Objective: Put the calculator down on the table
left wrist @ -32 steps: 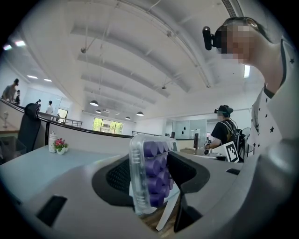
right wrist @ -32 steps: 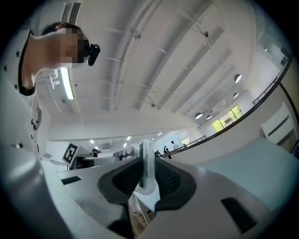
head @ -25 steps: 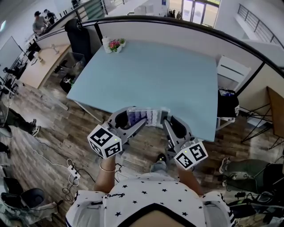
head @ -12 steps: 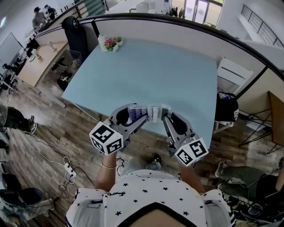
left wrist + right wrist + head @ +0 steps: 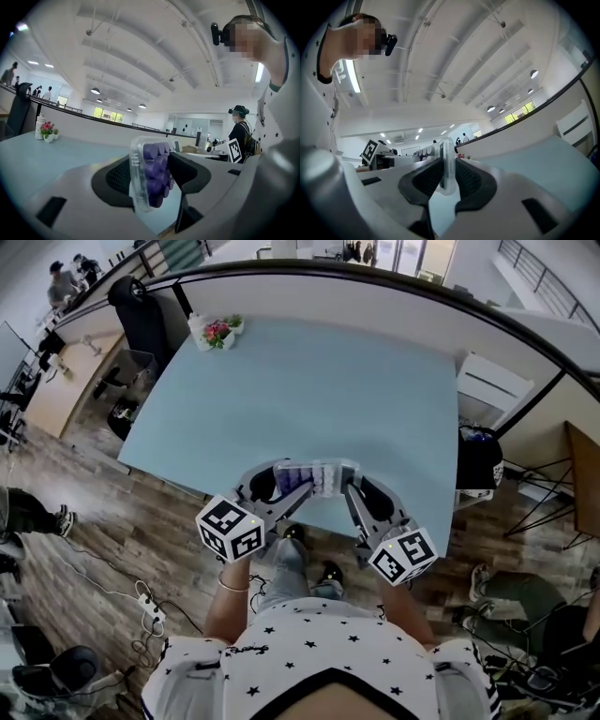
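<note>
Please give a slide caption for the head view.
Left hand-held gripper and right hand-held gripper hold a calculator with purple keys over the near edge of the table.

Far left corner of the table (image 5: pixel 375 399): a little pot of pink flowers (image 5: pixel 218 332) sits there, a white bottle (image 5: pixel 198 330) touching it. Just off that corner stands a black office chair (image 5: pixel 141 315) with a wire bin (image 5: pixel 136 367) beside it. A curved partition (image 5: pixel 375 304) runs along the far edge. Off the right edge there's a white drawer unit (image 5: pixel 492 390), with a black bag (image 5: pixel 480 460) just beside it. On the wood floor (image 5: pixel 122 521) lies a white power strip (image 5: pixel 148 604).
</note>
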`<action>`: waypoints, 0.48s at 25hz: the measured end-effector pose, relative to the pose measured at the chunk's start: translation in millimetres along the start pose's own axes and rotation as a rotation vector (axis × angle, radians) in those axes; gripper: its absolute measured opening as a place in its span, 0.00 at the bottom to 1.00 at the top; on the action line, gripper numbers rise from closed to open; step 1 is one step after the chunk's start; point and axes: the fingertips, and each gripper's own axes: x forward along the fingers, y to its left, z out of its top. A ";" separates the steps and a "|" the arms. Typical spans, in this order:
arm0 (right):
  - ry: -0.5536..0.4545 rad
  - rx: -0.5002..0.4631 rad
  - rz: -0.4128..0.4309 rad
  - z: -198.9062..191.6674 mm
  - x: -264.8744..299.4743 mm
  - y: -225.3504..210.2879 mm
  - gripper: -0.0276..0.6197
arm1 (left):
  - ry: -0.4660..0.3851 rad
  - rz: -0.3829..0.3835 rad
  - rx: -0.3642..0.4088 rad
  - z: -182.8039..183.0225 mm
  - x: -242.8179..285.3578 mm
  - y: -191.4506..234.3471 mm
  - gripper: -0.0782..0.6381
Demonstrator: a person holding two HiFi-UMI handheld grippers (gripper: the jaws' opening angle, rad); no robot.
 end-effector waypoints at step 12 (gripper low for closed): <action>0.066 0.061 -0.175 -33.4 40.9 -50.5 0.17 | 0.096 -0.094 -0.059 -26.0 51.8 64.5 0.48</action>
